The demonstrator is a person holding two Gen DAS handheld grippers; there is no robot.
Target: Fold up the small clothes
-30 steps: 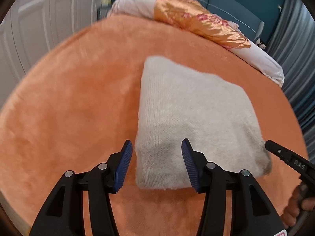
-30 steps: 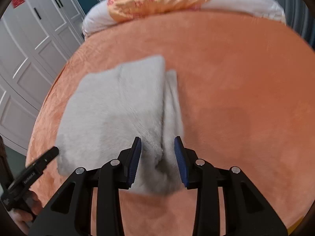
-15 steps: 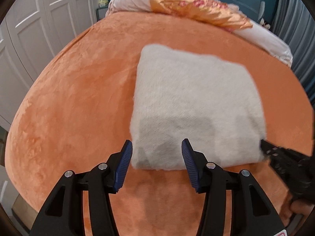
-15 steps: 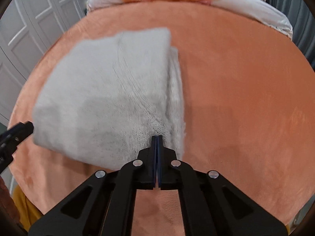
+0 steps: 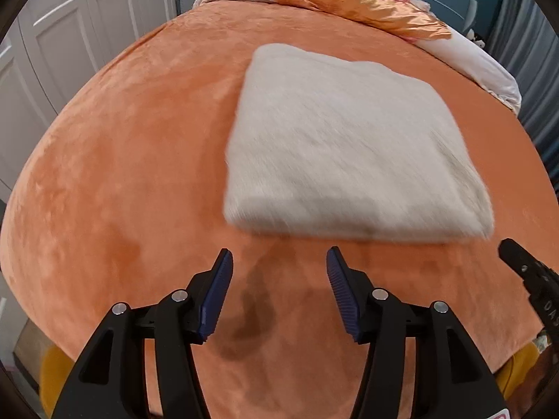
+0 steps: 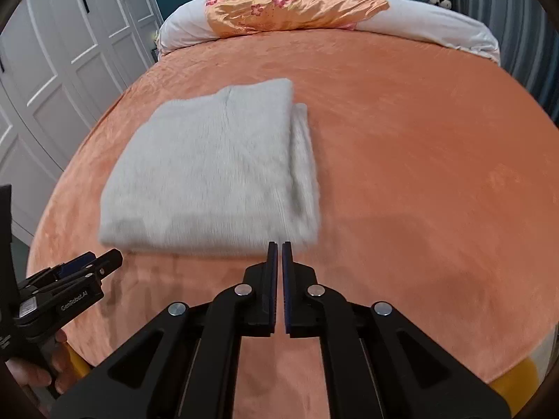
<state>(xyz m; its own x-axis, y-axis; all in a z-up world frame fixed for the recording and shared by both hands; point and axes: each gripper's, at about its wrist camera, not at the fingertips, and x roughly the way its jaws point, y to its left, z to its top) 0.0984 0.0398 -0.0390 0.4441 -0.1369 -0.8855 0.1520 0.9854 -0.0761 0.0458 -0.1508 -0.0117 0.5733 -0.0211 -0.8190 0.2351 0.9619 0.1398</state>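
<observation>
The folded white knit [image 5: 342,146] lies flat on the orange bed [image 5: 122,174], open blanket on every side. Left tongs [image 5: 279,291] hover spread just short of its near edge; right tongs [image 6: 279,272] pressed together, gripping nothing.

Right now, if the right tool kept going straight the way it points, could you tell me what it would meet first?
Most likely the folded white garment: the right tool, nearly shut and empty, points at its near right corner. Depth is unclear, so it might dip into the orange bedspread just short of it.

The left tool [image 6: 75,281] reads "GenRobot.AI" (other lettering stays illegible).
</observation>
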